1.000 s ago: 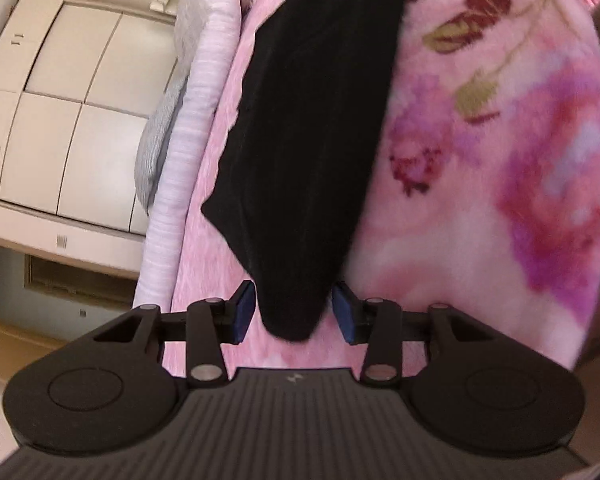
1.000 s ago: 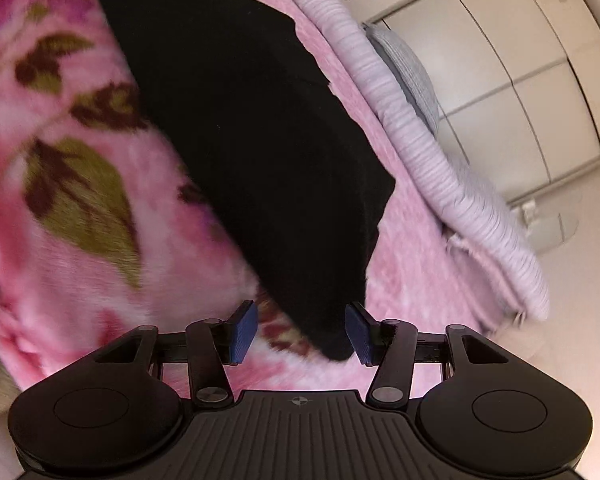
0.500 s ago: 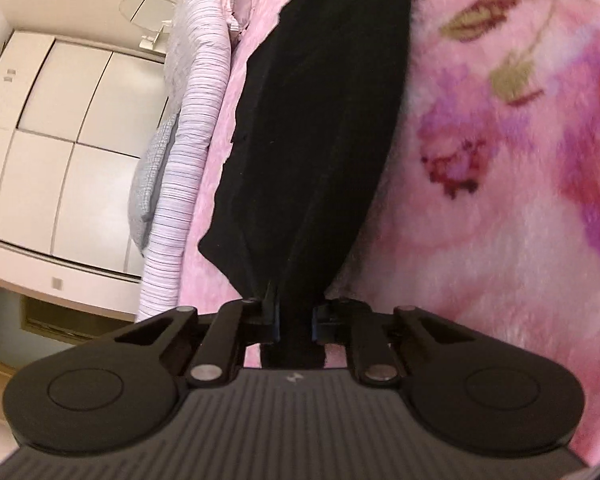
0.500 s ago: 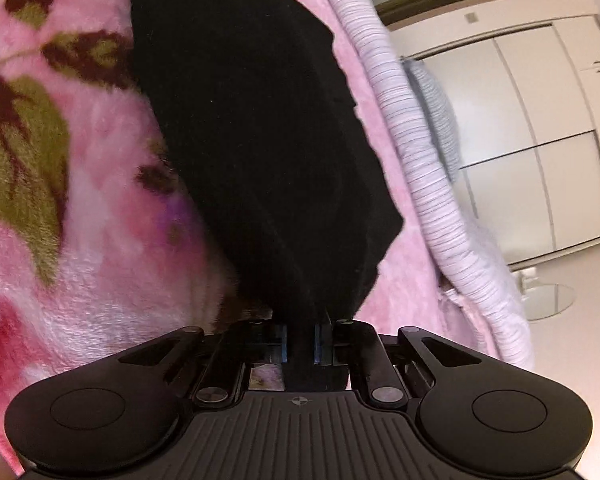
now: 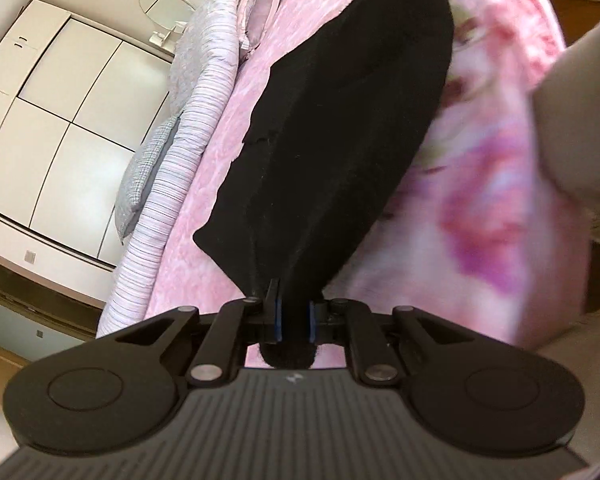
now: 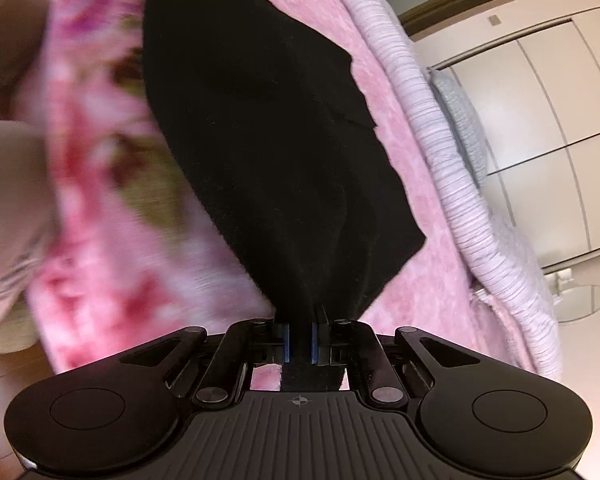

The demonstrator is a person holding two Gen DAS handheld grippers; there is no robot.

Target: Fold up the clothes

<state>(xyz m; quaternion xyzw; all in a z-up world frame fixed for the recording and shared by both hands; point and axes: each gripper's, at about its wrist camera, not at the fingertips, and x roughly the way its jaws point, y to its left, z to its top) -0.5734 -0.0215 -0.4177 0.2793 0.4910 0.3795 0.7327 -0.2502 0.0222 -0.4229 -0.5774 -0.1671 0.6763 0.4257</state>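
Note:
A black garment [image 5: 340,128] lies on a pink floral blanket [image 5: 492,200] on a bed. My left gripper [image 5: 294,316] is shut on one near corner of the garment, which bunches between the blue pads and stretches up from the bed. In the right wrist view the same black garment [image 6: 276,128] runs away from my right gripper [image 6: 299,338], which is shut on its other near corner. The cloth is pulled taut and lifted at both grips. The far end of the garment still rests on the blanket [image 6: 100,184].
A striped lilac quilt [image 5: 180,184] and a grey pillow [image 5: 144,184] lie along the bed's far side, with white wardrobe doors [image 5: 60,120] behind. The quilt [image 6: 452,184] and wardrobe [image 6: 548,120] also show in the right wrist view. A beige cushion [image 6: 8,184] sits at the blanket's edge.
Both grippers went from open around the garment's corners to shut on them. They have since lifted and pulled the cloth, and the views have swung across the bed.

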